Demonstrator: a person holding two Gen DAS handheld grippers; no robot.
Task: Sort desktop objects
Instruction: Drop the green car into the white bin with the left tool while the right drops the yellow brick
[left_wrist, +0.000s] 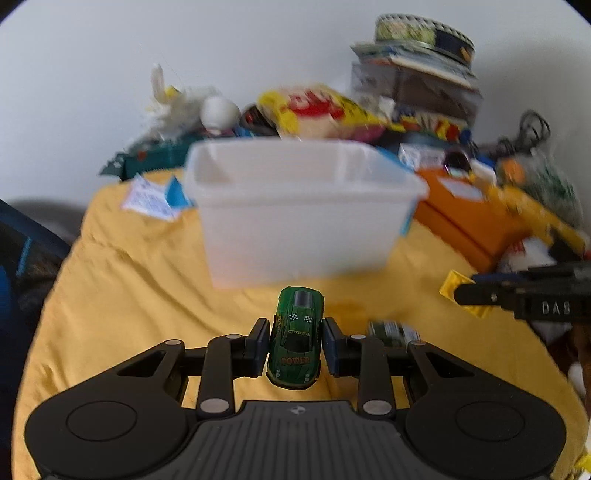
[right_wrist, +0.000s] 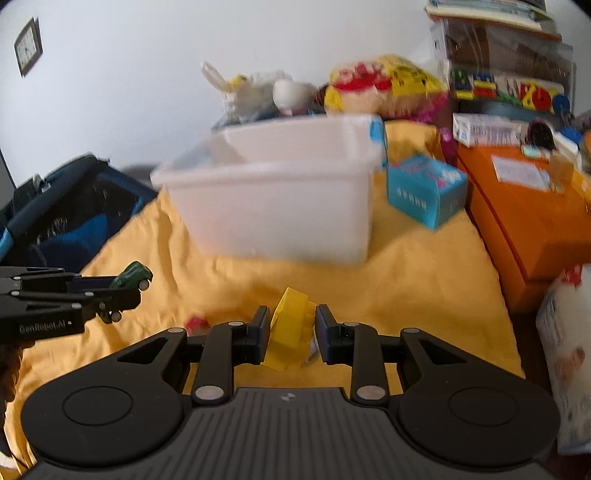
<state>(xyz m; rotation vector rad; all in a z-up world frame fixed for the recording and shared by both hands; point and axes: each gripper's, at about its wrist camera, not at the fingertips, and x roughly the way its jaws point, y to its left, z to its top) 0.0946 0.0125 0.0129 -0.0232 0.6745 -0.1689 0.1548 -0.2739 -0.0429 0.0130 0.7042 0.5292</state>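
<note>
Both claws loaded, short of the bin (left_wrist: 306, 206).

Green car (left_wrist: 295, 347) sat pinched in the left gripper (left_wrist: 295, 349), in front of the bin; yellow block (right_wrist: 291, 332) was clamped in the right gripper (right_wrist: 290, 334), also in front of it. Risks as I judged them: the car was held only by its sides, so a roll could slip it; the block sat skewed and could twist out; the two grippers could collide over the bin.

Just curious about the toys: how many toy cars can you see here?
2. A green toy car is held in the left hand-held gripper; another car, blurred, lies on the yellow cloth beside it. More may hide in the clutter.
</note>
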